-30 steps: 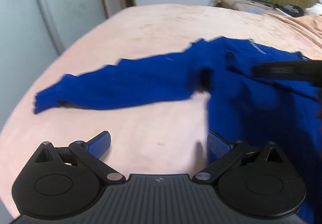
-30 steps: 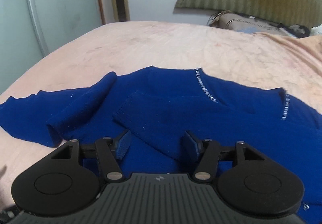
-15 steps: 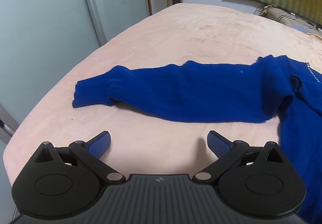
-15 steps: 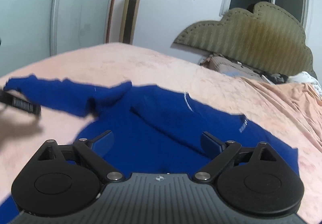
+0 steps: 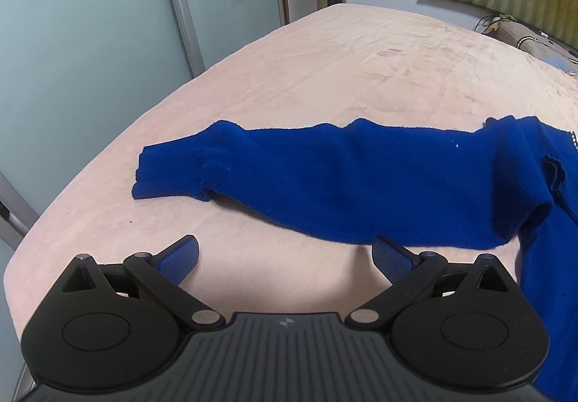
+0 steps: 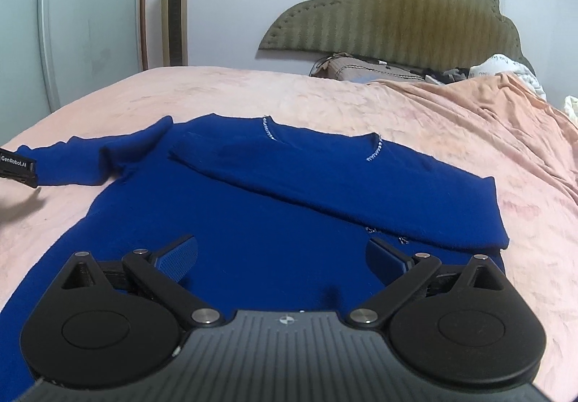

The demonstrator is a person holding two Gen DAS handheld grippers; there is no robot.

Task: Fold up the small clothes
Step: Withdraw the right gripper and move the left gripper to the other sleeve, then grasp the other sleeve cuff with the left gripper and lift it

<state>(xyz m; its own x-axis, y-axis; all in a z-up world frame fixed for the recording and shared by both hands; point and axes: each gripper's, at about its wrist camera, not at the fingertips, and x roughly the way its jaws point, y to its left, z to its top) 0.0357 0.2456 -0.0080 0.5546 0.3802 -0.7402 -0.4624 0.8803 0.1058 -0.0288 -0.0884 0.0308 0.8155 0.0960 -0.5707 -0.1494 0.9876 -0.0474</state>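
Observation:
A royal blue sweater (image 6: 274, 207) with a sparkly neckline lies flat on the pink bed (image 6: 451, 127). Its right sleeve (image 6: 325, 181) is folded across the chest. Its left sleeve (image 5: 343, 181) stretches out to the left, cuff (image 5: 162, 174) near the bed's edge. My left gripper (image 5: 285, 257) is open and empty, just in front of the outstretched sleeve. It shows at the left edge of the right wrist view (image 6: 18, 169). My right gripper (image 6: 281, 257) is open and empty, raised over the sweater's body.
The bed's left edge (image 5: 72, 192) drops off beside frosted sliding doors (image 5: 90, 40). A green padded headboard (image 6: 390, 15), a pillow (image 6: 361, 71) and rumpled bedding (image 6: 505, 106) are at the far end. A tall gold fan tower (image 6: 175, 12) stands by the wall.
The right gripper opened, let go of the folded sleeve and lifted back. The left gripper swung left from the sweater's body to face the outstretched sleeve.

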